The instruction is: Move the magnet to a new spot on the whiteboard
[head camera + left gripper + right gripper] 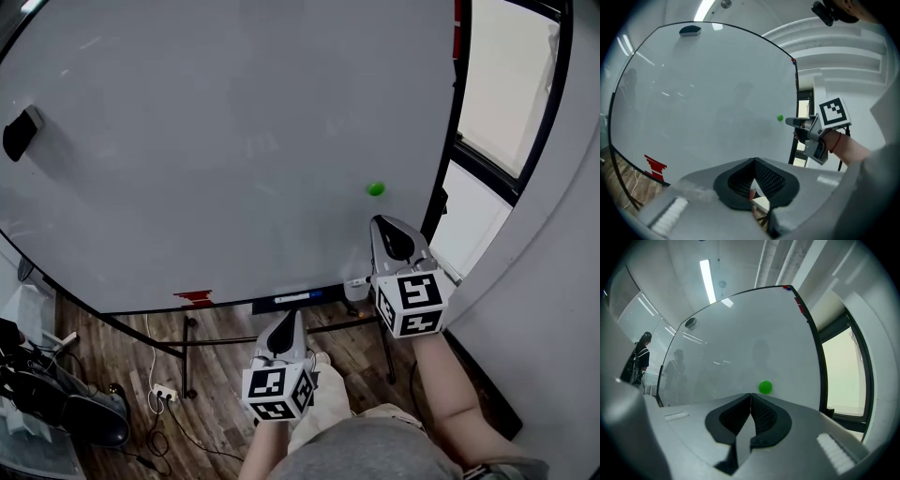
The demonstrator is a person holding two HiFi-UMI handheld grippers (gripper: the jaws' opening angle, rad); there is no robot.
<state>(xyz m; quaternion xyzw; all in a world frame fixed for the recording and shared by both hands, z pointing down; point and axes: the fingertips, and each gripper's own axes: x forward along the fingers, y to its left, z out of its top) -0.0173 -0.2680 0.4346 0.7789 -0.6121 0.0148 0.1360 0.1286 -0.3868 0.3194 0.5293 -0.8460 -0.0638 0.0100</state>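
Green magnet (376, 189) sits near the whiteboard's (234, 141) right edge, untouched; right gripper (384, 228), jaws pressed together on nothing, points just below it; left gripper (292, 319), likewise closed, hangs beneath the whiteboard's bottom edge.

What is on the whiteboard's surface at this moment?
On the whiteboard: a green magnet near its right edge, a dark eraser at far left, a red mark at the bottom edge. The right claw covers a patch below the magnet; that patch is hidden.
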